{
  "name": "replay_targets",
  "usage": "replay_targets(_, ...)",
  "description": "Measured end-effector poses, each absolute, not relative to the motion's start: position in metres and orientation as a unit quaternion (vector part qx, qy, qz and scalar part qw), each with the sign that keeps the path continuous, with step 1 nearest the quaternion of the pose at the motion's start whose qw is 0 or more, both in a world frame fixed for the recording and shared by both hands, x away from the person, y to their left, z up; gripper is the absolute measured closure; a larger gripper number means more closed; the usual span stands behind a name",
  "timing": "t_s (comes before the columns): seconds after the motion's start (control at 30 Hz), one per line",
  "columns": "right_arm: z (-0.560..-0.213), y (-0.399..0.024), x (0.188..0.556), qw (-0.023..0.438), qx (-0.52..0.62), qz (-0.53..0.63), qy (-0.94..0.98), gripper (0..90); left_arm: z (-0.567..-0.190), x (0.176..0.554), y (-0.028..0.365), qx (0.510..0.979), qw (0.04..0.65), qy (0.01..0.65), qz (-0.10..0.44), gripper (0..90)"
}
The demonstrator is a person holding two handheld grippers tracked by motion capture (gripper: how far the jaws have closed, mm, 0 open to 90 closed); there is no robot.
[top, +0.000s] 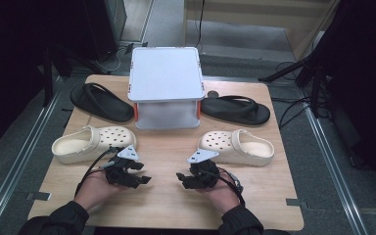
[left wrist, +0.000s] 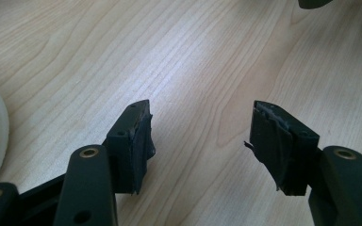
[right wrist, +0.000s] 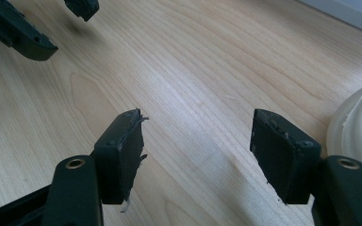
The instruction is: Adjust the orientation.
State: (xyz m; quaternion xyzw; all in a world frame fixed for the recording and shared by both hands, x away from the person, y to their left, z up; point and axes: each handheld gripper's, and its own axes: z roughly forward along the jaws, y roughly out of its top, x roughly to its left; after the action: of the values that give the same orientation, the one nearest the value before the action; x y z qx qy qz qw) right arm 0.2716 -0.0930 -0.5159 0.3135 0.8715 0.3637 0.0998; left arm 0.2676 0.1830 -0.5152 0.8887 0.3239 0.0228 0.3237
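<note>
Here both grippers, left gripper (top: 146, 179) and right gripper (top: 180, 176), stand spread, clogs half cut off.

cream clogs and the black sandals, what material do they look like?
Cream clogs: likely moulded foam, matte, one piece with punched vent holes and thick rounded edges. Black sandals: probably foam or rubber, matte, with smooth moulded straps; too small to tell which.

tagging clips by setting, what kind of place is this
Probably a data-recording lab, not a home: a wooden table on grey carpet, dark stands and cables around it, staged shoes like the cream clog beside a white box.
</note>
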Motion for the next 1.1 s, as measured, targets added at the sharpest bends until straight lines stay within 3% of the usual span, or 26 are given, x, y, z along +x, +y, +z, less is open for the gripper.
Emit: replay_targets(1.1,-0.515,-0.093,0.274,0.078,0.313,0.364,0.874,38.4,-0.506,0.264,0.200,0.885,0.321,0.336,0.014,42.3)
